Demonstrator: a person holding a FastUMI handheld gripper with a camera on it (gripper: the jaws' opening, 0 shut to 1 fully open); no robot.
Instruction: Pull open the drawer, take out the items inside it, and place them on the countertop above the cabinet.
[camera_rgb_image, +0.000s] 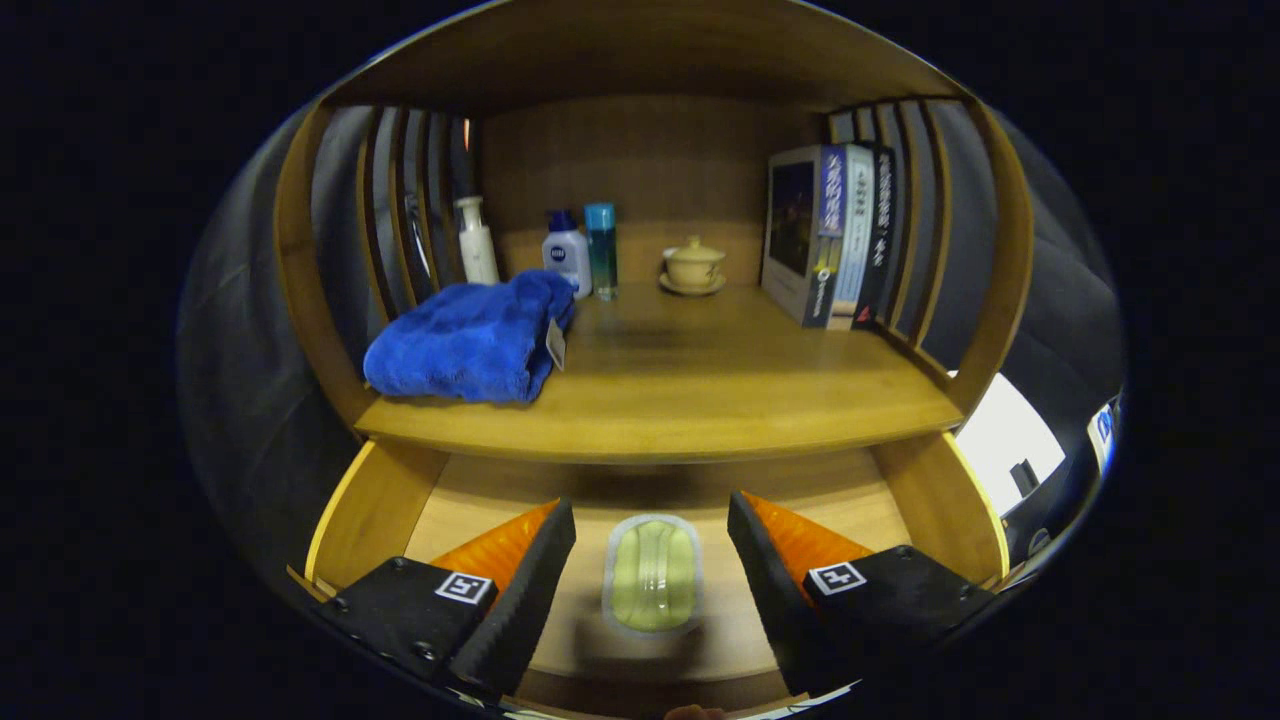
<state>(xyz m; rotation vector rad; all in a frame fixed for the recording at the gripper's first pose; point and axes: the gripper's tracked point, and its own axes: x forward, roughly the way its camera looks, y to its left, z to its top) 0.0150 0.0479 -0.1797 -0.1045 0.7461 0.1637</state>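
Note:
The wooden drawer (375, 505) stands pulled open below the countertop (700, 400). On its floor lies a pale green soap-like bar in a clear wrapper (652, 575). My gripper (650, 520) hovers over the drawer, open, its fingers either side of the bar without touching it. A folded blue towel (470, 340) with a tag rests on the countertop's left part.
At the back of the countertop stand a white pump bottle (477, 240), a small white bottle with a blue cap (567, 252), a blue tube (601, 250) and a lidded tea cup on a saucer (693, 265). Several books (830, 235) stand to the right. Slatted sides flank the shelf.

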